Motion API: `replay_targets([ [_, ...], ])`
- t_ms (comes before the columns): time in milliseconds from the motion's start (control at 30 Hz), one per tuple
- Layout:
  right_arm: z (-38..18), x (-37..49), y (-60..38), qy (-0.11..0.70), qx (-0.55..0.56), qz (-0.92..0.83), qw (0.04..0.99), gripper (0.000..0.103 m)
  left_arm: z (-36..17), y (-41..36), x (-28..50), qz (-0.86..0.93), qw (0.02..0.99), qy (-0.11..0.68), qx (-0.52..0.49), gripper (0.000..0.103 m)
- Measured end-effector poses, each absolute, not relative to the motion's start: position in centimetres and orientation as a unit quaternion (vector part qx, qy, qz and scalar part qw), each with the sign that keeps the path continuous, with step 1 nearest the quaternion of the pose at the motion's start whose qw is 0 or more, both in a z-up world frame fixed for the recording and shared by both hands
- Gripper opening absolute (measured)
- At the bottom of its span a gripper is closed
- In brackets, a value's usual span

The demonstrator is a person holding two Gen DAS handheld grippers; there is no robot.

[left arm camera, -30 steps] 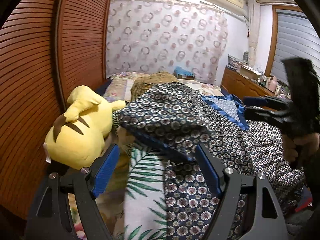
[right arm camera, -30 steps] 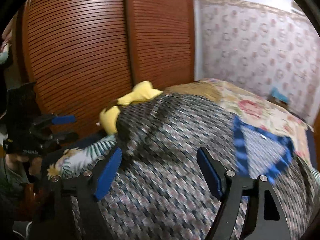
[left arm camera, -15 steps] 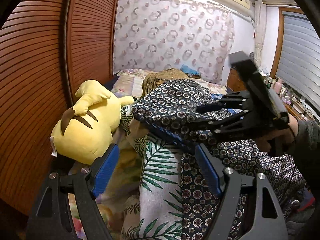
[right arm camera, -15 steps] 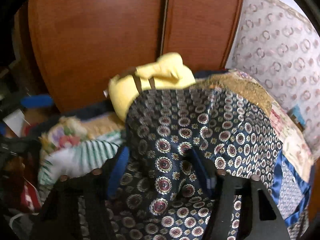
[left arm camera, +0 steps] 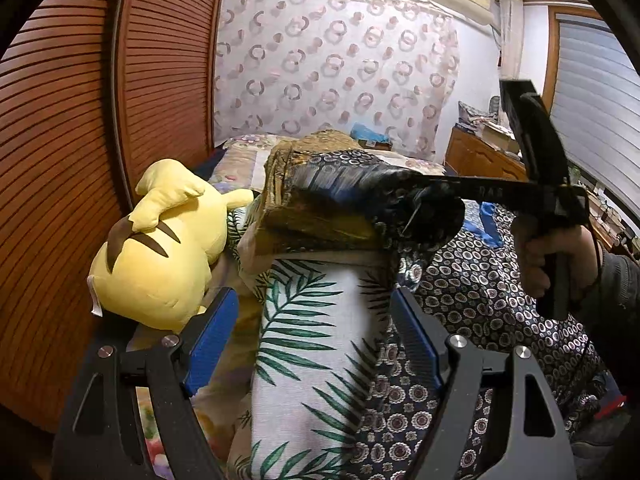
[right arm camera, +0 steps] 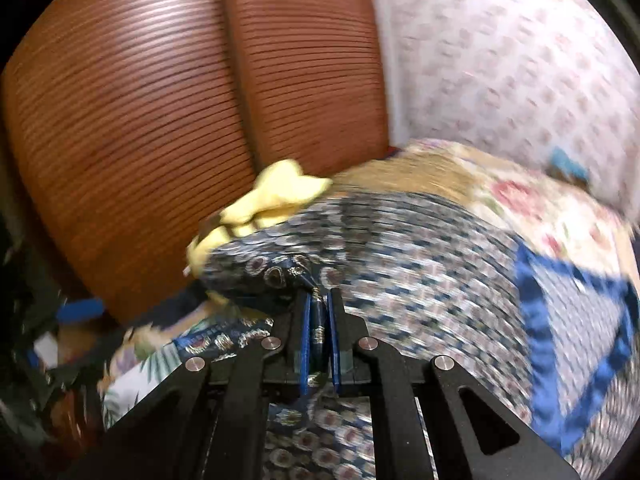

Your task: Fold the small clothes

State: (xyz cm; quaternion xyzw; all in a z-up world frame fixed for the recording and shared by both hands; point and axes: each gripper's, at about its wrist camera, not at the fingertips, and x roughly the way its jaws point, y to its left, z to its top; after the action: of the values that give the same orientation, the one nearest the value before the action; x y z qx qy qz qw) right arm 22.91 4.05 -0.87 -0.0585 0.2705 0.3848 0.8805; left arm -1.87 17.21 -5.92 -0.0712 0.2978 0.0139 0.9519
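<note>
The right gripper [right arm camera: 319,312] has just clenched on the ring-patterned garment [right arm camera: 420,248] – lifting its edge to fold (I'd guess) – while the left gripper [left arm camera: 312,340] hangs released.

Motion blur smeared most of the dark navy garment with ringed medallion print [right arm camera: 420,248] and the flowered bedspread [right arm camera: 560,216] in the right wrist view. The raised fold hid the right gripper's fingertips from the left camera. The yellow plush toy [right arm camera: 272,200] was half hidden behind that cloth.
</note>
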Motion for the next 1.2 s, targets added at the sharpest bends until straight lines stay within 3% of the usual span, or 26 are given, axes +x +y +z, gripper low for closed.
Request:
replay_targets([
  [200,-2.9,24.3,0.4,0.293,-0.07,0.323,0.897,0.008,-5.7,16.5,-1.6,0.008,0.952,0.297,-0.066,0.079],
  [367,-2.4,23.5,-1.5,0.286,-0.073,0.298,0.908,0.015,-5.8,16.0,-1.2,0.005,0.952,0.299,-0.063,0.079],
  [533,-1.5,20.7,-0.6,0.257,-0.096,0.326,0.905,0.045,-5.7,15.8,-1.1,0.002,0.952,0.3,-0.062,0.079],
  [667,-1.6,17.7,1.2,0.253,-0.12,0.361,0.889,0.046,-5.8,15.6,-1.0,0.0,0.951,0.301,-0.063,0.079],
  [933,-5.6,20.5,4.1,0.295,-0.198,0.351,0.867,0.046,-6.3,15.2,-0.5,-0.004,0.949,0.308,-0.063,0.079],
  [1200,-4.1,23.9,3.1,0.276,-0.158,0.294,0.901,0.046,-6.4,15.4,0.4,-0.008,0.949,0.308,-0.065,0.079],
])
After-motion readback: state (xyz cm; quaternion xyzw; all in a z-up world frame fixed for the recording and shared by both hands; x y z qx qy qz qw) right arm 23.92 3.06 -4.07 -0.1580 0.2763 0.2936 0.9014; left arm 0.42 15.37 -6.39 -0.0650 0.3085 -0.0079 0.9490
